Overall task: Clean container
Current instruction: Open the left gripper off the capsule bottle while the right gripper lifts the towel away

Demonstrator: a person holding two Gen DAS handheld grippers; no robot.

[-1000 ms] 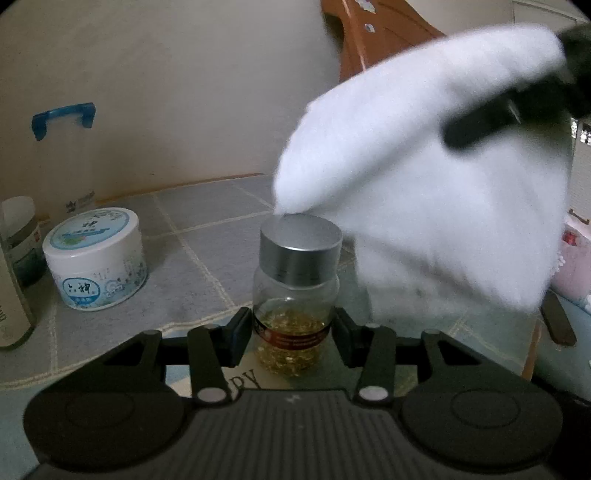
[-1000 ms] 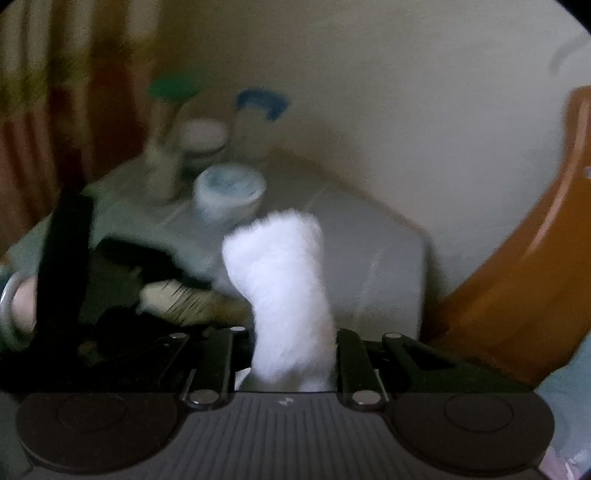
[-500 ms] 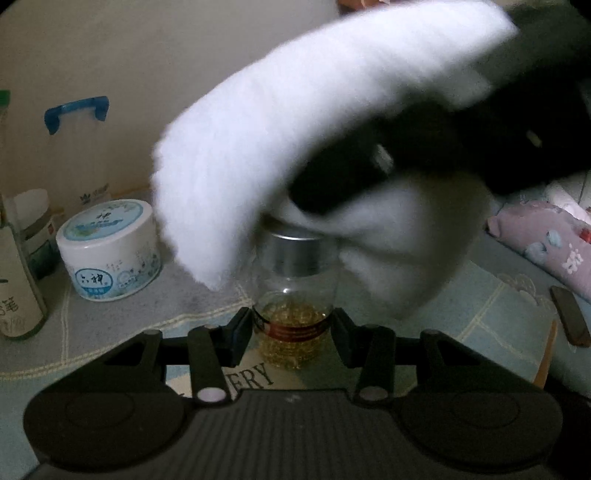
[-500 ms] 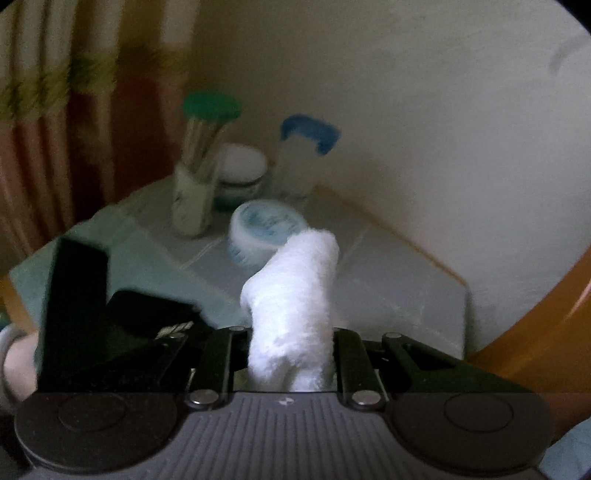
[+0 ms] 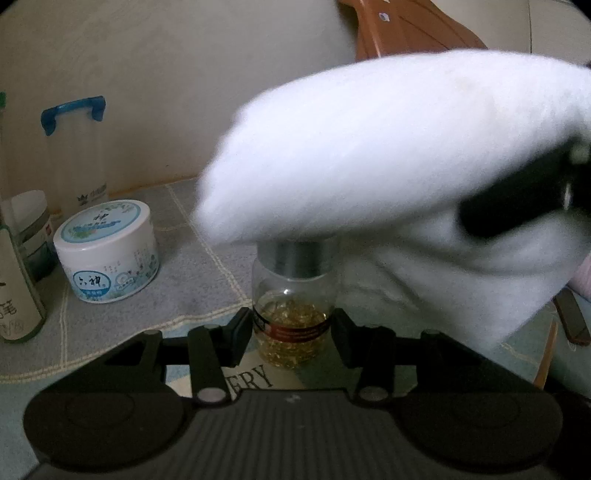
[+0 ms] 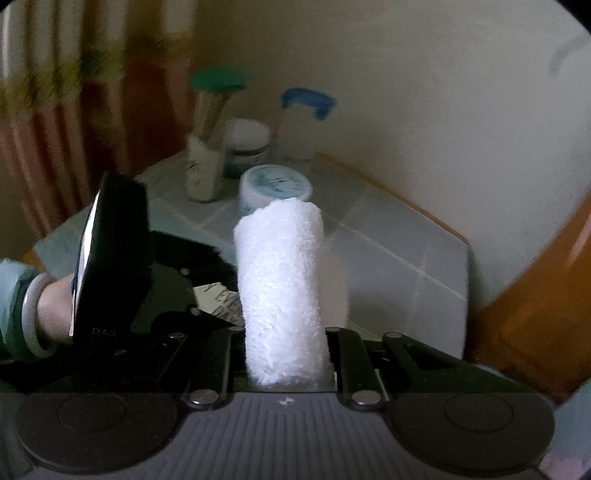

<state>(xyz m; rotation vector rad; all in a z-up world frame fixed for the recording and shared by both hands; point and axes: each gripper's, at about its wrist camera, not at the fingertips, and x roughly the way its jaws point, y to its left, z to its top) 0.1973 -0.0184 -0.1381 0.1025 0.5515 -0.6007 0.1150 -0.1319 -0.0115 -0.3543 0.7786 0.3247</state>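
The jar (image 5: pixel 294 314) stands upright on the table, dead centre in my left view, a small clear one with a grey metal lid (image 5: pixel 300 255) and a heap of golden capsules in its lower half under a dark red label band. My left gripper (image 5: pixel 293 334) is clenched on it: both pads press the glass at label height, one on each side. Over the lid hangs the white cloth (image 5: pixel 388 155), thick and fluffy, its underside touching or just above the top of the lid; I cannot tell which. My right gripper (image 6: pixel 286 354) grasps that cloth, the jaws closed tight on a rolled fold that sticks up and away from the fingers in the right view. In that same view the left gripper's black body sits at the near left, with a hand (image 6: pixel 55 306) in a pale sleeve and a light bangle behind it. Under the jar lies a pale mat (image 5: pixel 236 380) with dark printed letters, on a grey cloth with a tile pattern (image 5: pixel 192 280). To the far left stands a round white tub (image 5: pixel 107 251) with a blue-printed lid, and beyond it, near the wall, a clear box with a blue handle (image 5: pixel 74 147). An orange wooden chair back (image 5: pixel 402 33) rises at the far right.
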